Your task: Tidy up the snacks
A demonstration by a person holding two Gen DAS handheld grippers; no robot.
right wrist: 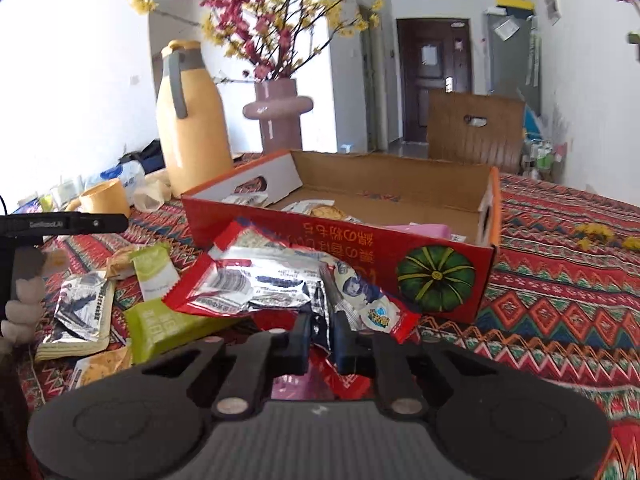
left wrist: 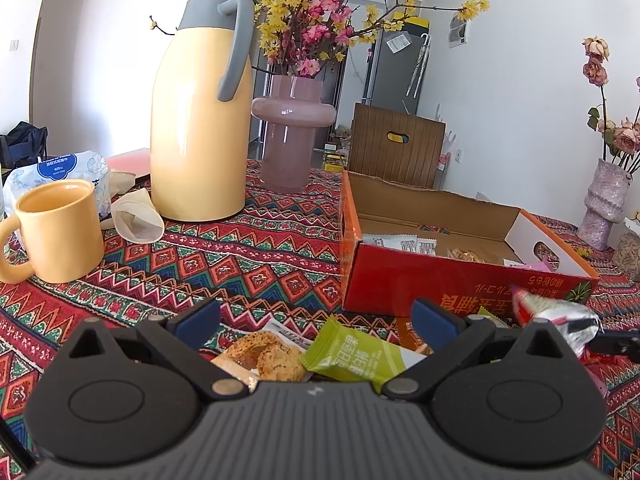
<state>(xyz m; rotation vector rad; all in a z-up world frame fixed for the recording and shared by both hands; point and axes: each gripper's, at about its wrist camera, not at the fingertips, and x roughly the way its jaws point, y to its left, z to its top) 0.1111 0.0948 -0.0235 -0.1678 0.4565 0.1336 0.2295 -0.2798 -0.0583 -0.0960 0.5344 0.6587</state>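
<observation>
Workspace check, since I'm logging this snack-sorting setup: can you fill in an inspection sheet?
Surface: patterned tablecloth.
Job's things: red cardboard box open, some packets inside; loose snack packets in front of it.
Clutter: yellow jug, yellow mug, pink vase.
Grippers: left gripper open above packets; right gripper shut on red-and-silver packet.
Cables: nothing seen.
Surroundings: brown door, wooden chair back.

Yellow jug [left wrist: 200, 120]; mug [left wrist: 60, 232]; vase [left wrist: 290, 136]
</observation>
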